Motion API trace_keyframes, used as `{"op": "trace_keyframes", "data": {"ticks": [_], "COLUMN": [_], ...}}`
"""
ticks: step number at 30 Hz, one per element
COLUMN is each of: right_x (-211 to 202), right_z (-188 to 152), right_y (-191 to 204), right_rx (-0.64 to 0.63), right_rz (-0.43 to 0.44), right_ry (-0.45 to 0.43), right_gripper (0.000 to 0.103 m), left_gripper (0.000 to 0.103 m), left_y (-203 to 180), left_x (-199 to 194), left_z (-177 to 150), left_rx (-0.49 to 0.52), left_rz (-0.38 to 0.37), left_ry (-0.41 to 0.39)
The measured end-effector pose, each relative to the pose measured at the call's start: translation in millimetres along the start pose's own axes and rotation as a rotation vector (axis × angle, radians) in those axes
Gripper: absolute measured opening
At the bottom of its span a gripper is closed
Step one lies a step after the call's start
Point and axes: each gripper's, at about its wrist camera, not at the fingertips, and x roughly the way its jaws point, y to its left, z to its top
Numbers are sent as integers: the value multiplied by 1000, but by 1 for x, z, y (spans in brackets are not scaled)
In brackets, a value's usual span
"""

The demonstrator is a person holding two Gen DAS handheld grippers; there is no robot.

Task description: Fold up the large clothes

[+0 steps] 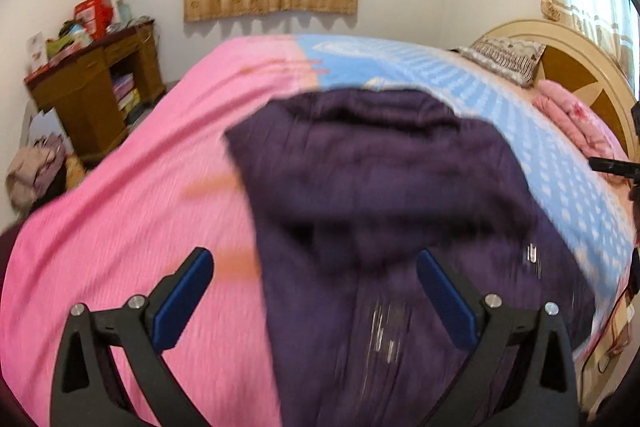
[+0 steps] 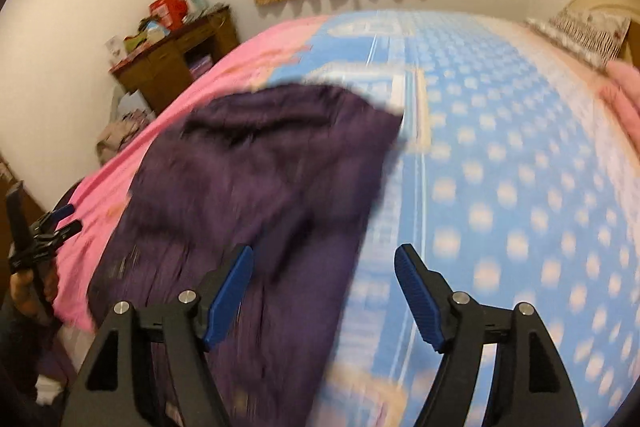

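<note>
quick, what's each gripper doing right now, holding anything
left gripper: open, holding nothing, above the purple garment.
right gripper: open, holding nothing.

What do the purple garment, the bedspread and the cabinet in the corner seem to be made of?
Purple garment: soft matte woven or knit cloth, judging by its limp creases; blur hides the weave. Bedspread: thin cotton-like printed fabric, pink and dotted blue, with fine wrinkles. Cabinet: brown wood or wood-look board with a slight sheen.
</note>
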Motion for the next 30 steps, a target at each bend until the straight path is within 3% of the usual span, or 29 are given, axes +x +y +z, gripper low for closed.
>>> {"op": "trace_keyframes", "data": {"ticks": [4, 10, 15, 17, 20, 23, 27, 28, 30], "right_x": [-3, 15, 27, 31, 41, 38, 28, 24, 18], "right_z": [-72, -136, -148, -148, -150, -154, -158, -159, -161], "right_y": [0, 9, 16, 14, 11, 6, 6, 7, 10], "right_rx": [41, 88, 44, 86, 119, 150, 168, 172, 182], "right_rz": [39, 77, 98, 172, 198, 223, 266, 279, 303], "right_ry": [15, 19, -7, -15, -28, -34, -34, -38, -38], "right_gripper": [73, 73, 72, 55, 52, 42, 30, 28, 27], "left_gripper": [103, 103, 97, 96, 91, 80, 39, 32, 27], "left_y": [6, -2, -10, -12, -12, -7, -1, 2, 5], "left_x": [-20, -20, -4, 5, 15, 26, 16, 10, -3], "left_z": [-62, -102, -119, -120, -121, -122, -125, -124, -121], "left_rx": [-48, -68, -44, -40, -61, -107, -93, -93, -92], "left_rz": [-9, -67, -75, -67, -96, -142, -132, -135, -156], "left_ry": [28, 15, 38, 42, 58, 89, 78, 68, 46]}}
